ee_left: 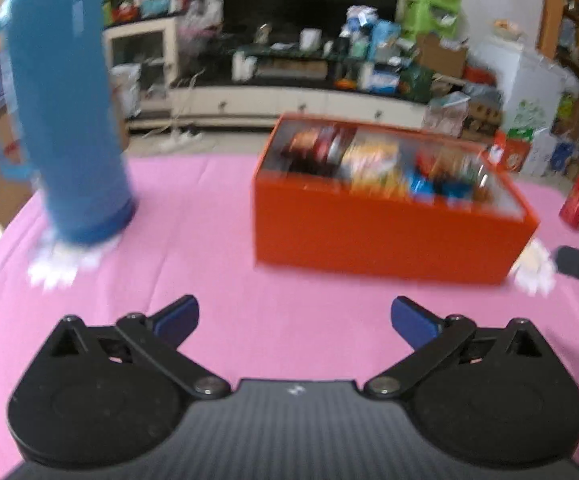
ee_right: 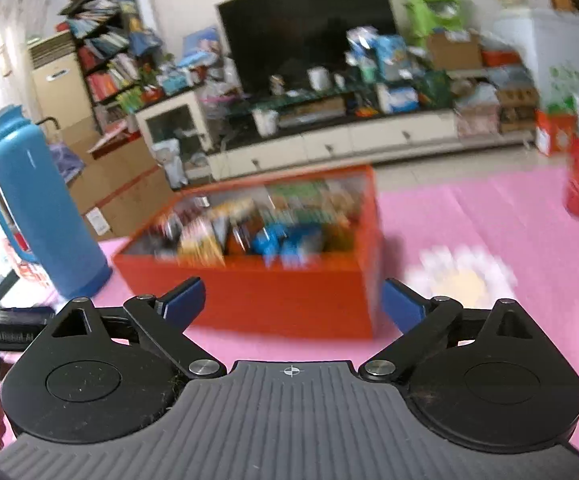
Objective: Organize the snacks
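l gripper [ee_left: 294, 318]: jaws wide, empty
r gripper [ee_right: 292, 301]: jaws wide, empty
orange box [ee_left: 381, 232]: snack packs inside, blurry, prob full

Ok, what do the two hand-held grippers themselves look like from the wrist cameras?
Both match: black round-lobed bodies with triangular cutouts, black link arms on silver pivot bolts, and blue fingers. The left hand-held gripper has a dark ribbed centre plate; the right hand-held gripper has a grey ribbed plate bearing a white crosshair mark.
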Demonstrator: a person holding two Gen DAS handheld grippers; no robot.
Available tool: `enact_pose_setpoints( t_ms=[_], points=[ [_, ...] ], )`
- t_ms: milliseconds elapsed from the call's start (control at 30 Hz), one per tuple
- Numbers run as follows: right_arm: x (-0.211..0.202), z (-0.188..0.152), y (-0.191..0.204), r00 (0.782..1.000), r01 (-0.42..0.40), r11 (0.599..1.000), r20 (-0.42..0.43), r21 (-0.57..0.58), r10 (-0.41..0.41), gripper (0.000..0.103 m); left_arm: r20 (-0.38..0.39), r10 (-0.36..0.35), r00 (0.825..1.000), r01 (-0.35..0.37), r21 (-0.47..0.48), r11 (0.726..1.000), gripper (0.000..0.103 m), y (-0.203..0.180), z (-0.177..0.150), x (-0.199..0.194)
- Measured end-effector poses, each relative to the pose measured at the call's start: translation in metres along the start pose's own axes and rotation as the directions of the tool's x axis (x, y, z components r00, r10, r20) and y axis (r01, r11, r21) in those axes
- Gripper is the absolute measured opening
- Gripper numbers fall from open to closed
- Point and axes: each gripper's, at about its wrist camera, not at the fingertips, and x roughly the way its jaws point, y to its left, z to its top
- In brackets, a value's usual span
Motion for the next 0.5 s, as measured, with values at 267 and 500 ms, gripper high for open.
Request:
enact_pose_setpoints(
  t_ms=[267,500],
  points=[
    [-0.025,-0.031,-0.030,0.997,0.070,0.997,-0.033,0.026,-0.069,0.088,-0.022,0.020,1.000,-0.020,0.013,1.000,0.101,-0.017,-0.020,-0.001],
    [-0.009,-0.030,-0.042,0.994,0.076,0.995,-0.083,0.063,-0.071,0.088,-0.012,0.042,0.999,-0.042,0.023,0.999,0.101,-0.021,-0.011,0.006]
  ],
)
